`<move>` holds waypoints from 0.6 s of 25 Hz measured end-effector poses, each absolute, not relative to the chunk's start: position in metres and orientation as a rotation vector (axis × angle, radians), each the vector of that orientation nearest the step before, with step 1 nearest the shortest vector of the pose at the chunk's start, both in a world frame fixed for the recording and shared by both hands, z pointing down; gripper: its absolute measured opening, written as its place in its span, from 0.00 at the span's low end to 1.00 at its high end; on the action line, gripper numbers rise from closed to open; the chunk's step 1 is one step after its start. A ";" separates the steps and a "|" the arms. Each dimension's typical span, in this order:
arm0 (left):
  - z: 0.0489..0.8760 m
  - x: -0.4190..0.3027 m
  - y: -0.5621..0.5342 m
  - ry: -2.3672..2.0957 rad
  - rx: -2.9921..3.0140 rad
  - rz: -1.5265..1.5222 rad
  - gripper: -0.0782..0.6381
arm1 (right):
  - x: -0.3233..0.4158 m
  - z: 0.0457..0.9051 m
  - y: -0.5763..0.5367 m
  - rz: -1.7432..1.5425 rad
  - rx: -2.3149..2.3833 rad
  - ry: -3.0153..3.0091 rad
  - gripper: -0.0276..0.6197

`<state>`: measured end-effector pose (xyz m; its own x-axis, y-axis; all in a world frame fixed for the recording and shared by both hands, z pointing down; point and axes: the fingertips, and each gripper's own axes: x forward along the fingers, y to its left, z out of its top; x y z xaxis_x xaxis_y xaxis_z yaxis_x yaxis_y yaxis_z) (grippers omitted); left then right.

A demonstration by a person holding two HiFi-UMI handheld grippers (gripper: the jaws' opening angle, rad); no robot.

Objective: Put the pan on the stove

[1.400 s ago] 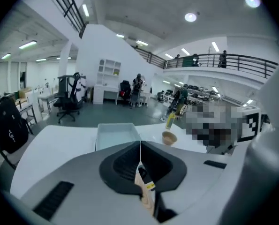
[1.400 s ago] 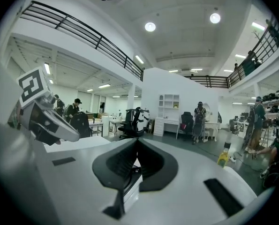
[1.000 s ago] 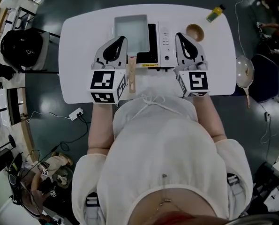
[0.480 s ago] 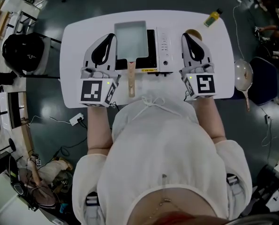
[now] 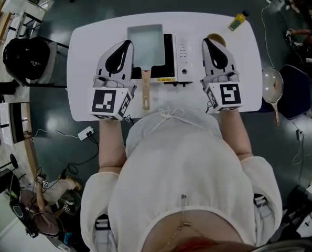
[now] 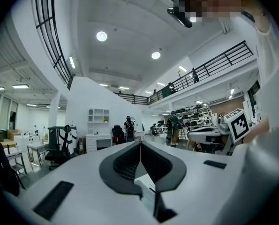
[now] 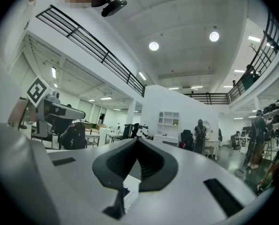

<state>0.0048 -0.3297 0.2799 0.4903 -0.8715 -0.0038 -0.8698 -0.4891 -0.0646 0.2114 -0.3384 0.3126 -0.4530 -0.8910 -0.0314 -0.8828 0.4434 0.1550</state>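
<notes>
A rectangular grey pan (image 5: 145, 43) sits on the black burner of a white portable stove (image 5: 181, 54) at the middle of the white table (image 5: 87, 46). Its wooden handle (image 5: 145, 88) points back toward the person. My left gripper (image 5: 127, 43) rests just left of the pan, shut and holding nothing. My right gripper (image 5: 206, 41) lies right of the stove's control strip, also shut and empty. In the left gripper view the left gripper (image 6: 140, 144) shows its jaws meeting at the tip, aimed up at the hall. The right gripper (image 7: 137, 142) looks the same in the right gripper view.
A small brown bowl (image 5: 218, 35) stands behind the right gripper's tip. A yellow bottle (image 5: 239, 18) lies at the table's far right corner. A round pan (image 5: 273, 83) rests on a dark chair right of the table. A black chair (image 5: 27, 54) stands to the left.
The view has shifted slightly. The left gripper has edged a little toward the pan's handle. The pan stays on the stove and both grippers remain shut.
</notes>
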 end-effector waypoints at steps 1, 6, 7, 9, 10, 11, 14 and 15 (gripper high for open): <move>0.282 0.006 -0.330 1.559 -2.668 -0.049 0.14 | 0.211 0.313 -0.338 -0.229 1.609 -2.623 0.05; 0.286 0.004 -0.333 1.592 -2.671 -0.050 0.14 | 0.212 0.316 -0.339 -0.233 1.601 -2.615 0.05; 0.286 0.004 -0.333 1.599 -2.669 -0.050 0.14 | 0.212 0.316 -0.338 -0.233 1.601 -2.613 0.05; 0.287 0.003 -0.334 1.609 -2.667 -0.053 0.14 | 0.212 0.317 -0.338 -0.233 1.599 -2.611 0.05; 0.287 0.003 -0.334 1.615 -2.666 -0.054 0.14 | 0.213 0.317 -0.338 -0.234 1.598 -2.609 0.05; 0.288 0.003 -0.334 1.620 -2.666 -0.054 0.14 | 0.213 0.318 -0.338 -0.234 1.597 -2.607 0.05; 0.290 0.002 -0.335 1.637 -2.667 -0.055 0.14 | 0.212 0.318 -0.338 -0.230 1.581 -2.613 0.05; 0.290 0.002 -0.335 1.642 -2.667 -0.056 0.14 | 0.211 0.318 -0.338 -0.231 1.572 -2.618 0.05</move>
<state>0.0020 -0.3349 0.2901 0.4499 -0.8927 0.0254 -0.8924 -0.4505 -0.0271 0.2113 -0.3381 0.3183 -0.4704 -0.8824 -0.0095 -0.8705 0.4622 0.1692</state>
